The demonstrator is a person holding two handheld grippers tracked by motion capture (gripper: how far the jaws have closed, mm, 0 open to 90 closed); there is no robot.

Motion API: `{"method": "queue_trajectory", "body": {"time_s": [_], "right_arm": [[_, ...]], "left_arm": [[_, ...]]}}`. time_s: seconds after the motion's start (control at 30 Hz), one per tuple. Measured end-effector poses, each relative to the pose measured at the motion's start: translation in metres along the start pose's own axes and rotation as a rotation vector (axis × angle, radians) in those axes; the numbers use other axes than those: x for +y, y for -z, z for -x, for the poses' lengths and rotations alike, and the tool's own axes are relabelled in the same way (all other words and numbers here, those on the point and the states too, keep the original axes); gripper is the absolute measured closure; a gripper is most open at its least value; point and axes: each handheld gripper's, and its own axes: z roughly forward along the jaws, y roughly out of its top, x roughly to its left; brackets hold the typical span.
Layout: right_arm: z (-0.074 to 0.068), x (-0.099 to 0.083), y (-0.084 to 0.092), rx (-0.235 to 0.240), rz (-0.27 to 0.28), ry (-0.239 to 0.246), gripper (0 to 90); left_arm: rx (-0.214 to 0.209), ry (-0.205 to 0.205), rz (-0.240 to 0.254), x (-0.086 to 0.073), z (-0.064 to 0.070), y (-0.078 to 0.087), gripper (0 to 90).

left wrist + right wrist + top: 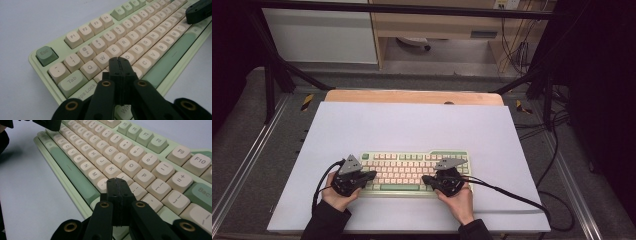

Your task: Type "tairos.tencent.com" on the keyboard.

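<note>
Both grippers, left (371,175) and right (426,178), hover closed over the keyboard (412,170).
</note>
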Motion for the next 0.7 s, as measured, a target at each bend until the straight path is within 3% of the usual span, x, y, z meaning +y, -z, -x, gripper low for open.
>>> {"method": "queue_trajectory", "body": {"time_s": [0.37,0.7], "right_arm": [[0.0,-0.001,-0.001,-0.004,-0.004,0.01,90.0],[0.003,0.005,0.017,-0.038,0.024,0.033,90.0]], "left_arm": [[0.002,-0.001,0.002,0.0,0.0,0.001,89.9],[-0.001,-0.002,0.008,0.001,0.001,0.002,89.9]]}}
